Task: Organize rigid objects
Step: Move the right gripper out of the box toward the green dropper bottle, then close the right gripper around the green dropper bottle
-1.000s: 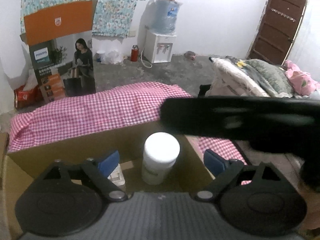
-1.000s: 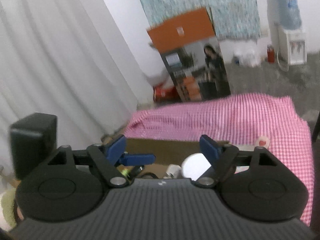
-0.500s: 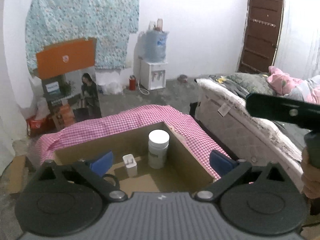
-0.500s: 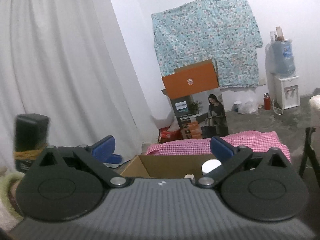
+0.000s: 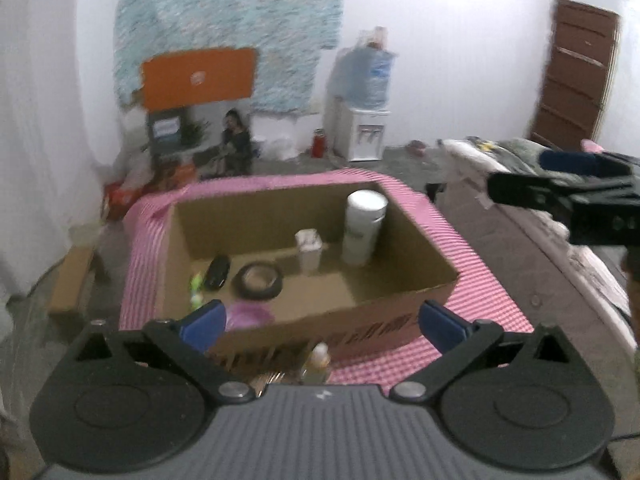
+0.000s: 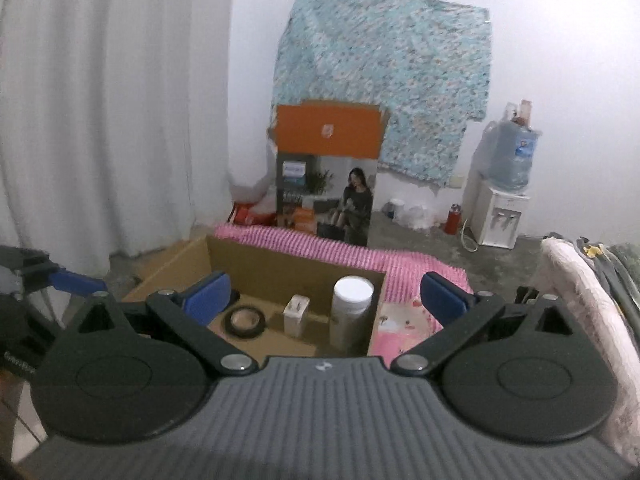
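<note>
Brown cardboard box (image 5: 400, 300) collects white cylindrical plastic jar (image 5: 364, 228), black tape ring (image 5: 259, 280); both grippers' fingers spread, empty.

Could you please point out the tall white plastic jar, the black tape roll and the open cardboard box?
Tall white plastic jar (image 5: 366, 200), left wrist view: on its flat lid.
Black tape roll (image 5: 276, 278), left wrist view: on its right rim.
Open cardboard box (image 6: 256, 258), right wrist view: on its inner back wall.

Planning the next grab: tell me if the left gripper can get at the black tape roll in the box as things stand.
Probably yes. The left gripper is open and empty, the cardboard box is open-topped, and the black tape roll lies flat on its floor with nothing over it. The near wall means coming in from above.
</note>
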Action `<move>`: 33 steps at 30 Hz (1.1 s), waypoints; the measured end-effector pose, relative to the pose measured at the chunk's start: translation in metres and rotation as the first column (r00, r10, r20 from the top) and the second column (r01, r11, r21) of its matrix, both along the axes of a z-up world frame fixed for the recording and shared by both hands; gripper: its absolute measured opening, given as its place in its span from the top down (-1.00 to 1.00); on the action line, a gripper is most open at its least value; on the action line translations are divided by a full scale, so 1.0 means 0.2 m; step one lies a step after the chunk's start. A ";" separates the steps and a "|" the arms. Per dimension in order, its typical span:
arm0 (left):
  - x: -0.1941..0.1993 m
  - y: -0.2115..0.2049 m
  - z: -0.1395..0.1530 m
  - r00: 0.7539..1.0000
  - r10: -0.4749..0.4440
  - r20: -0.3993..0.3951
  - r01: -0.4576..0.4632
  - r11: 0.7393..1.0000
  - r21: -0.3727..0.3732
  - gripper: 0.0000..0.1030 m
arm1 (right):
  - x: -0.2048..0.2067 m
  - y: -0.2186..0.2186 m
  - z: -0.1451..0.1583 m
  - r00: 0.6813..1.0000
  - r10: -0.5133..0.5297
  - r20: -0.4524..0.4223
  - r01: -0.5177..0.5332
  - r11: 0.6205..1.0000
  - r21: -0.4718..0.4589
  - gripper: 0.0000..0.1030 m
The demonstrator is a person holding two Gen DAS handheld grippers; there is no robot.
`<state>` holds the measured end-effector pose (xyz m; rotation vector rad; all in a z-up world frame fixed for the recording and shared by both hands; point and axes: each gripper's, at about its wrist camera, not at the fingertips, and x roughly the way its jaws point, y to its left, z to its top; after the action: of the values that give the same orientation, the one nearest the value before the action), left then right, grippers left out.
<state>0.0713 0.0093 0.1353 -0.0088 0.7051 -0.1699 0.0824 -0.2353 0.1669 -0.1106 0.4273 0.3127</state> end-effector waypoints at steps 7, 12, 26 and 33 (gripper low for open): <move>-0.07 0.15 -0.13 0.996 0.088 -0.004 -0.088 0.996 -0.010 -1.00 | -0.02 0.11 -0.14 0.999 -0.012 -0.044 0.011 1.000 -0.017 -0.98; -0.12 0.18 -0.19 0.994 0.098 0.048 -0.100 0.994 0.039 -1.00 | -0.07 0.05 -0.31 0.995 0.046 -0.084 -0.034 0.990 0.137 -0.98; -0.17 -0.06 -0.47 0.979 -0.152 0.138 0.125 0.975 0.186 -0.98 | 0.05 0.20 -0.64 0.960 0.157 -0.234 -0.083 0.951 0.297 -0.97; -0.06 -0.13 -0.56 0.969 -0.196 0.152 0.161 0.963 0.215 -0.49 | 0.17 0.30 -0.70 0.938 0.204 -0.279 -0.107 0.939 0.325 -0.69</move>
<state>0.0602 -0.0172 0.0228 0.2618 0.5469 -0.2689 0.1158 -0.1750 0.0271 0.2131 0.6780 0.5557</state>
